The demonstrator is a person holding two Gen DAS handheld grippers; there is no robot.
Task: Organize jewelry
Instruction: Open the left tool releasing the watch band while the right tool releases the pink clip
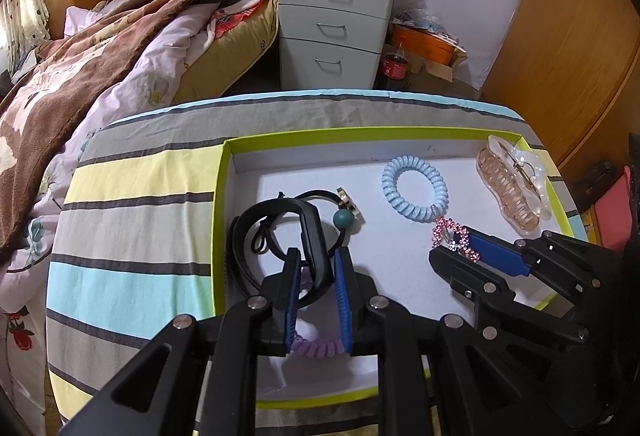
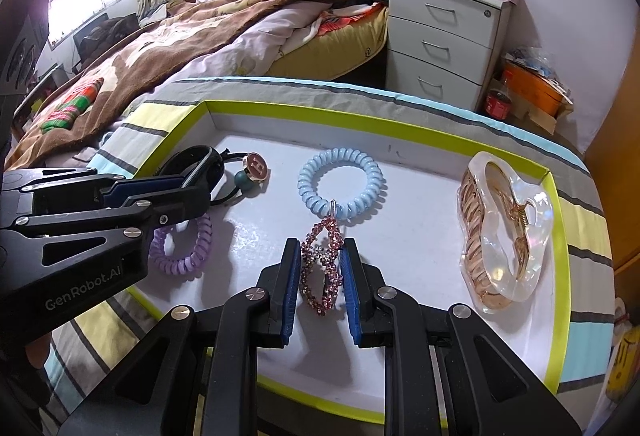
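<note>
A shallow white tray with a lime rim (image 1: 360,134) (image 2: 360,121) lies on a striped cloth. At the tray's left, my left gripper (image 1: 317,252) (image 2: 200,188) is shut on a black band (image 1: 280,206) (image 2: 192,152), above a purple coil tie (image 1: 316,348) (image 2: 180,264). My right gripper (image 2: 321,244) (image 1: 454,244) is shut on a pink rhinestone clip (image 2: 320,276) (image 1: 448,230) that touches a blue coil tie (image 2: 340,156) (image 1: 400,162). A hair tie with a teal bead (image 1: 342,218) (image 2: 243,180) and a clear claw clip (image 1: 512,188) (image 2: 504,236) also lie in the tray.
The striped cloth (image 1: 140,196) covers a rounded surface whose far edge drops to the floor. Beyond it are a bed with a brown blanket (image 1: 100,48), a white drawer unit (image 1: 336,24) and a cola bottle (image 1: 395,66). Wooden cupboard doors (image 1: 560,36) stand at the right.
</note>
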